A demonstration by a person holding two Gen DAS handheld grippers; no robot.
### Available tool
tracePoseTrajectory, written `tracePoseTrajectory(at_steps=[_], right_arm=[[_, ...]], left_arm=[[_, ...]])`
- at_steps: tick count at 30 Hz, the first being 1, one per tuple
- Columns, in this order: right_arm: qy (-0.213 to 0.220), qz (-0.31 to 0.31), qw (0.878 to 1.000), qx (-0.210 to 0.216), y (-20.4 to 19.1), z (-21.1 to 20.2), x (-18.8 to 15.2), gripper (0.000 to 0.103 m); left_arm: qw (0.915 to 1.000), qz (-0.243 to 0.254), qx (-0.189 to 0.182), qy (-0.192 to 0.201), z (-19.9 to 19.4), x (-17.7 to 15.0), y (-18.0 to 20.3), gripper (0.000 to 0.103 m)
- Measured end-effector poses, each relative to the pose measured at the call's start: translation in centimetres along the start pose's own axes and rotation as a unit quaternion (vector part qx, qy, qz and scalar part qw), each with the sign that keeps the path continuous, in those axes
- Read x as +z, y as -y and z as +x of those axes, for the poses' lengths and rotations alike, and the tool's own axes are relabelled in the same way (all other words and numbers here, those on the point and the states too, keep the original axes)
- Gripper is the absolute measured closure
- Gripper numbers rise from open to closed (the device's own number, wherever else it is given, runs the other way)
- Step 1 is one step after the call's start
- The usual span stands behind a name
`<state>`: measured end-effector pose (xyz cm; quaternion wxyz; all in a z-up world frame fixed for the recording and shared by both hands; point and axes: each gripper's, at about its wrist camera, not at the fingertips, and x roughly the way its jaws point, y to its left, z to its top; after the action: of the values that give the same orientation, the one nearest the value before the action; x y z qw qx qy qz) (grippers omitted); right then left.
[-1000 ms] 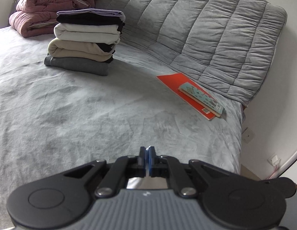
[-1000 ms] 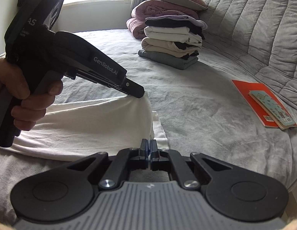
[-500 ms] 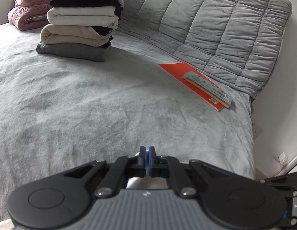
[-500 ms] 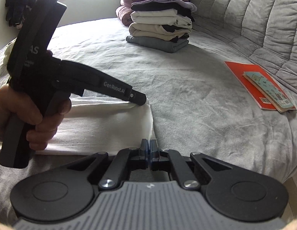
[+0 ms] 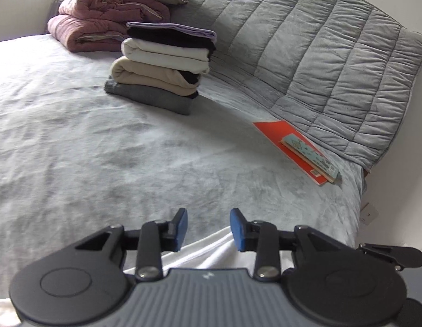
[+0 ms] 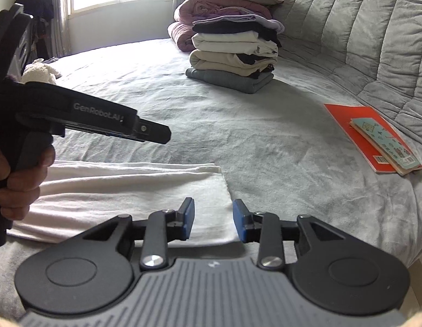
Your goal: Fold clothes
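White cotton, folded into a flat oblong: the white garment lies on the near edge of the grey bed cover, its right-hand edge running just under the right gripper. That gripper's blue pads have just been opening and now stand apart above the cloth, pressing on nothing. The left gripper has likewise just parted its jaws; a white fold shows below and between them, untouched by either pad. From the right wrist view the left tool hovers over the garment's far edge, a hand wrapped round its grip. Farther up the bed stands a stack of folded clothes, grey at the bottom, lilac on top, with rolled pink bedding behind it. Off to the right, an orange book lies beside the quilted grey backrest, with a smaller teal booklet on top.
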<state>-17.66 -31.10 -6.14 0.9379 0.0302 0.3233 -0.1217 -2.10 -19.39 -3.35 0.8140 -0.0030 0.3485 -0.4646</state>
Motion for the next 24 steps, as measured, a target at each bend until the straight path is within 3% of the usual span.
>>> tracePoseTrajectory(at_steps=[8,15,24], right_arm=[[0.002,-0.032,0.998,0.049,-3.8,0.2,0.6,0.067],[-0.013,-0.049,0.992,0.116,-7.2,0.8,0.8,0.067],[-0.027,-0.081,0.964,0.252,-12.4,0.2,0.4,0.068]], left_arm=[[0.9951,-0.026,0.094,0.014,-7.7,-1.6,-5.9,0.066],[0.9862,-0.067,0.148,0.035,-14.0,-4.4,-10.3,0.066],[0.9683,-0.126,0.207,0.061,-21.9,-9.3,-13.8,0.067]])
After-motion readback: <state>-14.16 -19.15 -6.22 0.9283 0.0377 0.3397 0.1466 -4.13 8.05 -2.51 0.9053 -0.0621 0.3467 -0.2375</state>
